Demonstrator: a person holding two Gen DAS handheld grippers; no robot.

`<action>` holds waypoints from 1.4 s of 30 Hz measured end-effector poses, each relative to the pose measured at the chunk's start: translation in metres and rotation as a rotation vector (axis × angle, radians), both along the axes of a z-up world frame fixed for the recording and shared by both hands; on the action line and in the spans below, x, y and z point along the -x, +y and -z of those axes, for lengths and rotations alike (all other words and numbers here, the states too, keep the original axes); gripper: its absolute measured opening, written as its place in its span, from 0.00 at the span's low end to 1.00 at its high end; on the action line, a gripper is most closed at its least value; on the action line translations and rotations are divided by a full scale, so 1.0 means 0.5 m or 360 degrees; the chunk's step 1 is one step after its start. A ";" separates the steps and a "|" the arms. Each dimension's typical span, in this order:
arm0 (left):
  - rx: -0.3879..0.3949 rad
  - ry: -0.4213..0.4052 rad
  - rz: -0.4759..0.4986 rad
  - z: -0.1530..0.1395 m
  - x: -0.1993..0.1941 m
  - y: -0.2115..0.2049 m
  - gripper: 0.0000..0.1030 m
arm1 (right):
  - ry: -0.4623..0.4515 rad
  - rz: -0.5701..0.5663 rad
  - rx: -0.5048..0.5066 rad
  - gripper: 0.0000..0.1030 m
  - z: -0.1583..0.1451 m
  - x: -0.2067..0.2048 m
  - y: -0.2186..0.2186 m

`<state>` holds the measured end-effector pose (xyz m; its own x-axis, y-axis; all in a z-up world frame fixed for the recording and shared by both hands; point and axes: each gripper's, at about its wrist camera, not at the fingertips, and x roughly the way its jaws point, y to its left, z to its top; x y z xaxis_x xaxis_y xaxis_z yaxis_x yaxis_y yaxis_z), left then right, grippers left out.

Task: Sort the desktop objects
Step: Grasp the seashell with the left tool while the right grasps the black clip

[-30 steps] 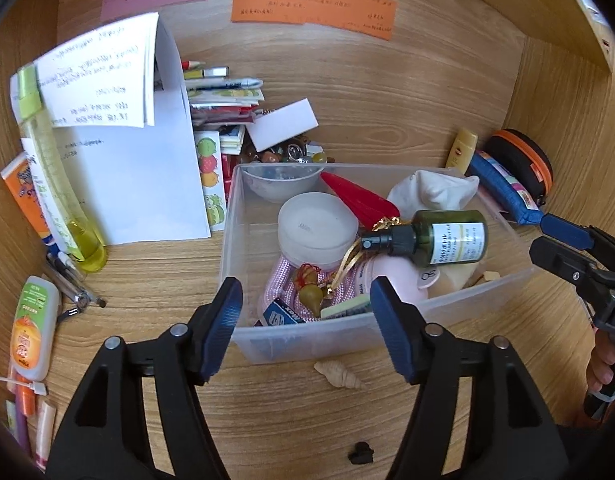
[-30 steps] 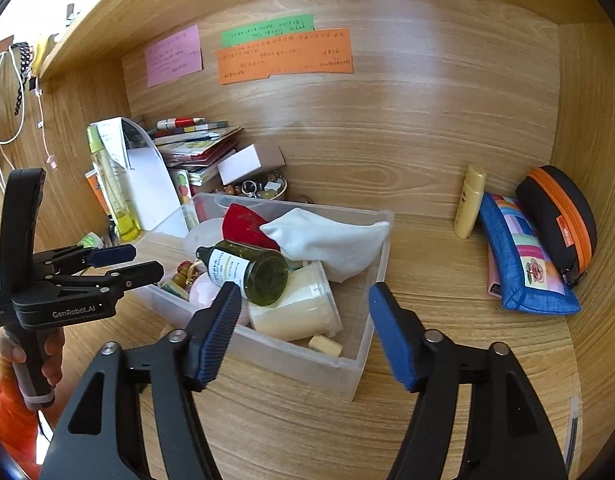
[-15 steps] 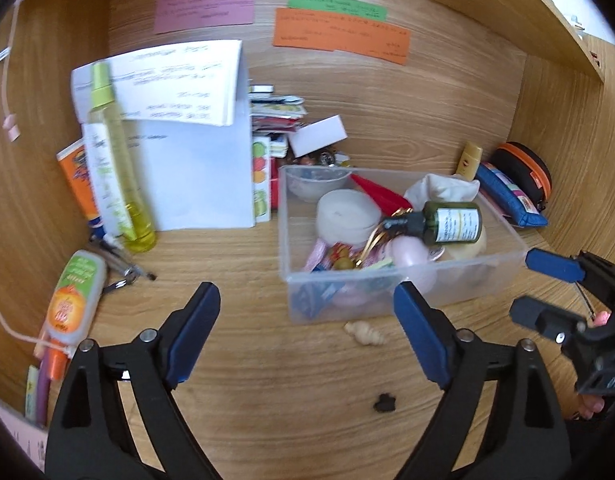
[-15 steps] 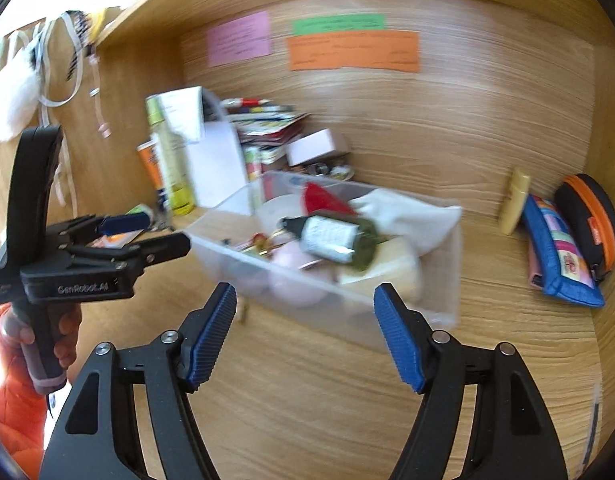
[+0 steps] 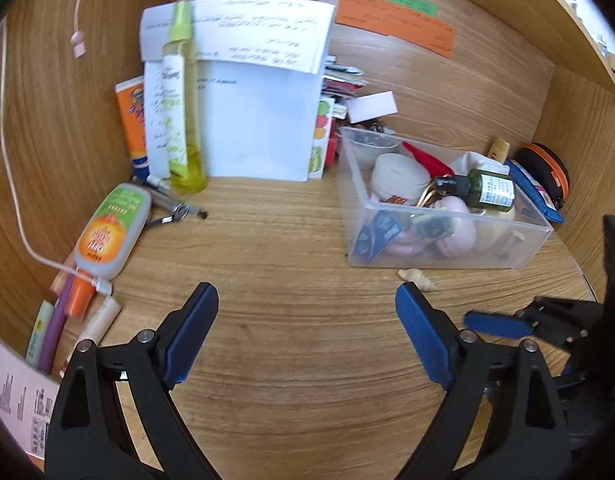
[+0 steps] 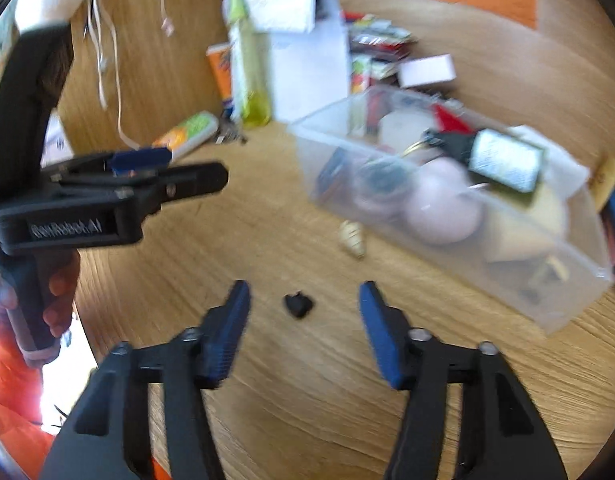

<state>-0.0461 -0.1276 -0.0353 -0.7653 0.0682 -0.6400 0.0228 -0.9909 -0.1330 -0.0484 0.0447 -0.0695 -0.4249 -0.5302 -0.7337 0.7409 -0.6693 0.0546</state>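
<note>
A clear plastic bin (image 5: 531, 236) (image 6: 579, 276) holds a green bottle (image 5: 489, 190) (image 6: 503, 160), a white jar (image 5: 399, 174), a pink round item (image 6: 443, 208) and other small things. A small shell (image 5: 417, 278) (image 6: 353, 238) lies on the desk in front of the bin. A small black piece (image 6: 297, 305) lies between the fingers of my right gripper (image 6: 303, 320), which is open and empty. My left gripper (image 5: 305, 332) is open and empty over bare desk, left of the bin. It also shows in the right wrist view (image 6: 163, 168).
At the left stand a tall yellow-green bottle (image 5: 179, 112), an orange tube (image 5: 133, 120), white paper (image 5: 259, 112) and a stack of books (image 5: 339, 84). An orange-green flat bottle (image 5: 111, 232), keys, pens and a cable lie at left. Pouches (image 5: 539, 172) sit right of the bin.
Both grippers have pulled back and swung left. The bin has shifted to the right in both views. The right gripper has dropped toward the desk and the black piece now lies between its fingers.
</note>
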 end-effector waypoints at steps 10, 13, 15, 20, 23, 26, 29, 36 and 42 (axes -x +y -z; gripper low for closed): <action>-0.0042 -0.0038 0.0011 0.024 0.001 -0.003 0.88 | -0.0042 -0.0001 -0.0101 0.18 0.046 0.006 -0.027; -0.0036 -0.0056 0.0048 0.029 0.010 0.016 0.88 | -0.0028 0.0012 -0.0104 0.15 0.046 0.006 -0.024; -0.0023 -0.0066 0.0073 0.031 0.017 0.031 0.88 | -0.0019 0.0026 -0.0091 0.15 0.040 0.006 -0.015; -0.0004 -0.0103 0.0165 0.040 0.042 0.079 0.88 | 0.0000 0.0120 -0.0020 0.15 0.017 0.021 0.036; 0.0007 -0.0136 0.0211 0.047 0.066 0.112 0.88 | 0.0012 0.0188 0.0028 0.15 0.006 0.034 0.076; 0.0041 -0.0155 0.0235 0.053 0.089 0.144 0.86 | 0.0022 0.0244 0.0082 0.15 -0.008 0.042 0.121; 0.0124 -0.0160 0.0250 0.056 0.106 0.174 0.71 | 0.0023 0.0280 0.0126 0.15 -0.021 0.053 0.151; 0.0185 -0.0223 0.0236 0.074 0.136 0.208 0.59 | 0.0032 0.0314 0.0201 0.15 -0.037 0.068 0.208; 0.0182 -0.0294 0.0250 0.085 0.157 0.223 0.42 | 0.0019 0.0315 0.0256 0.15 -0.035 0.078 0.241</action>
